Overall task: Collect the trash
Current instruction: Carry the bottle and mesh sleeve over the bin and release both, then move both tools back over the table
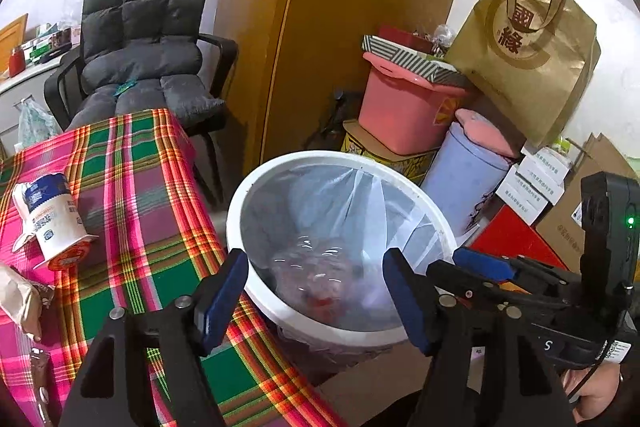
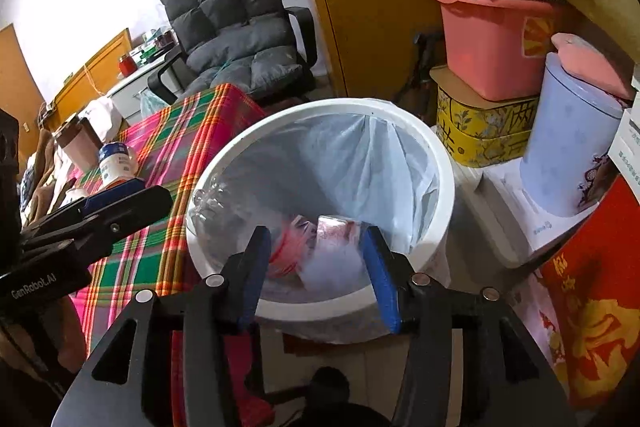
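Note:
A white trash bin (image 1: 320,157) (image 2: 444,167) with a clear liner stands beside the plaid-covered table (image 1: 140,187). Inside it lie a crumpled clear bottle (image 2: 208,203), a clear bag with a red strip (image 2: 288,247) and a pinkish packet (image 2: 336,231). My left gripper (image 1: 316,263) hovers open over the bin's near rim, nothing between its pads. My right gripper (image 2: 316,239) is also open above the bin, its pads apart from the trash below. On the table a white tub with a blue label (image 1: 52,219) lies on its side near a crumpled brown wrapper (image 1: 18,303).
A grey cushioned chair (image 1: 140,39) stands behind the table, next to a wooden wardrobe (image 1: 360,7). Right of the bin are stacked a pink box (image 1: 400,107), a lavender canister (image 1: 464,183), a brown paper bag (image 1: 528,51) and a red box (image 2: 592,307).

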A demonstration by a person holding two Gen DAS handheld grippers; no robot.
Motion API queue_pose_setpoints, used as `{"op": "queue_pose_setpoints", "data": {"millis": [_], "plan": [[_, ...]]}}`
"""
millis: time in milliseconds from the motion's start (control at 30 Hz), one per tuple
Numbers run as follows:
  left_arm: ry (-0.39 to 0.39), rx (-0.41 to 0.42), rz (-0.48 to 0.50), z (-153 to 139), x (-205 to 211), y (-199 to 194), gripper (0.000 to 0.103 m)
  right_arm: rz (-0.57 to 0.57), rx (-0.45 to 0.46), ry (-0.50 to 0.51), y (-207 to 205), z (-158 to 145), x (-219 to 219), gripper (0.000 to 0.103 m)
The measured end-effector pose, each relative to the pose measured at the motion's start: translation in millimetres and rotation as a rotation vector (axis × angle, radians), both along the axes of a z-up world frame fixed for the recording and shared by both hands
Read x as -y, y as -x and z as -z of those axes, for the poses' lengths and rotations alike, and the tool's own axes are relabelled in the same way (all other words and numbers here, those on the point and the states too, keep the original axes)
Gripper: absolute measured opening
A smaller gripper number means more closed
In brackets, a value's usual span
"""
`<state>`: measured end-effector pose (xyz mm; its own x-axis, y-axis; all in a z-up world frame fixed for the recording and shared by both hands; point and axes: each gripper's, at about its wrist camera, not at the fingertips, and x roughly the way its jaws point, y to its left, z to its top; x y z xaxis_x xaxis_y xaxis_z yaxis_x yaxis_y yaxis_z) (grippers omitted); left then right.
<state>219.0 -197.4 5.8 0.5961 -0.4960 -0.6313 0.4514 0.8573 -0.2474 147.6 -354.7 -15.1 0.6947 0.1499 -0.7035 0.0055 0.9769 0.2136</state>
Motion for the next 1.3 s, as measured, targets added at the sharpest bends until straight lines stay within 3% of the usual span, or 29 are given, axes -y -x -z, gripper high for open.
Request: {"op": "queue_pose_setpoints", "data": {"millis": [667,1300], "plan": [[-0.013,0.035,-0.144,-10.2,-66.4,55.2,0.069,-0.109,0.105,0.001,29.0,-20.9,-36.7,0.05],[-0.019,0.048,-0.286,-12.4,-132.1,102.0,0.069,-0.227,0.111,0.007,44.5,-25.3,-85.3,0.05]]}}
